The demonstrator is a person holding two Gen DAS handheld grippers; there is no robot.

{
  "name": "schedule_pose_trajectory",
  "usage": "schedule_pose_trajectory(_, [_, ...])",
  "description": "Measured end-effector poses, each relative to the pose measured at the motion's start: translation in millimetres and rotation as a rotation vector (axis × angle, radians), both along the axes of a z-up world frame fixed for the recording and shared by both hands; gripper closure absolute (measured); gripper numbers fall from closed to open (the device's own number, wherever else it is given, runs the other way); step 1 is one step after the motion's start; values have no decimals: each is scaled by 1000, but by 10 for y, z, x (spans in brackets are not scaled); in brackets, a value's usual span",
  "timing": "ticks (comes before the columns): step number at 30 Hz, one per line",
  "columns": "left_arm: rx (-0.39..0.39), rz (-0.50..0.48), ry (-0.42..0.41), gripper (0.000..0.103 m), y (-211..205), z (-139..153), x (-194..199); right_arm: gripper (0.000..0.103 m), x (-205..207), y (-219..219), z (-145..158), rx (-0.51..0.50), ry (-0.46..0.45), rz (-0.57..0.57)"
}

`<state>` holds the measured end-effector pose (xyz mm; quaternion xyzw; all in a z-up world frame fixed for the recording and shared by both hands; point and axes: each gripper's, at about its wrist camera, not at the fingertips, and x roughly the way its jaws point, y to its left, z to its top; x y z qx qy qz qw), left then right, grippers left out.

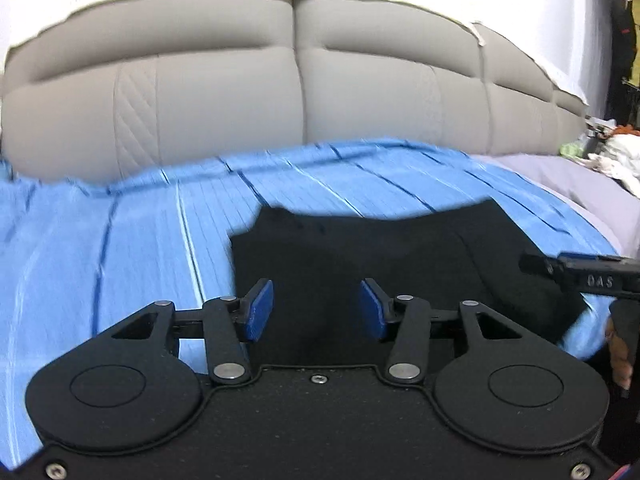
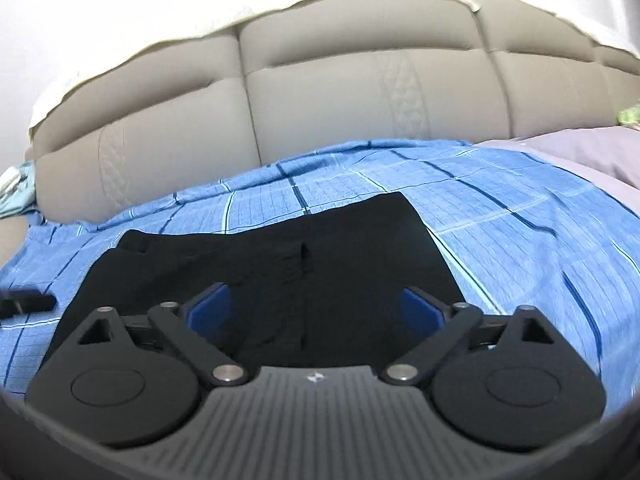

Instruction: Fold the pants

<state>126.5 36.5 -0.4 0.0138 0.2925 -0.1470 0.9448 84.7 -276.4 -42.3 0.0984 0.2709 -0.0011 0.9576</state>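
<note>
Left gripper [image 1: 317, 309]: jaws parted, blue pads [image 1: 259, 310] apart with nothing between them; no cloth pinched. It hangs above the near left part of the black pants [image 1: 400, 264], whether touching the cloth cannot be told.

Right gripper [image 2: 316, 312]: jaws spread wide, blue pads [image 2: 422, 312] well apart, nothing gripped. It hangs over the near middle of the same pants [image 2: 280, 272]. Its black finger [image 1: 576, 274] shows at the right edge of the left wrist view, over the pants' right side; part of a hand [image 1: 618, 356] shows below it.

Pants: black, lying flat in a folded, roughly rectangular bundle with layered edges visible at the far left corner; held by neither gripper.

Bedsheet [image 2: 520, 232]: blue plaid with dark and pale lines, under the pants, somewhat wrinkled toward the far edge.

Pillow or cover [image 2: 580, 152]: pale lilac, at the far right of the sheet.

Headboard [image 1: 224, 92]: grey, padded, in tufted panels, behind the bed.

Clutter [image 1: 612, 148]: white and mixed items at far right; too small to identify.
</note>
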Motion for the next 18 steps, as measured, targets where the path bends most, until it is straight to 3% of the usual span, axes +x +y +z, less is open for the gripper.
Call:
schedule_pose_trajectory(4, [-8,66,14,52,6,-24,429,7,557,-32,-163,112,65,108])
schedule_pose_trajectory(6, [-15,92,34,49,8,-84,605,17,745,7,-278,143,109,147])
schedule_pose_trajectory(7, [-11,103,47,47,2,-126,688,21,746,65,-288,92,78,178])
schedule_pose_trajectory(9, [13,123,60,44,-17,-232,817,44,725,189,-261,30,80,257])
schedule_pose_trajectory(12, [39,174,76,43,-41,-378,886,57,642,194,-285,135,88,346])
schedule_pose_trajectory(15, [7,215,36,43,-23,-377,797,69,608,146,-274,190,76,295])
schedule_pose_trajectory(18, [21,211,-48,43,-70,-282,639,79,591,147,-121,92,12,219])
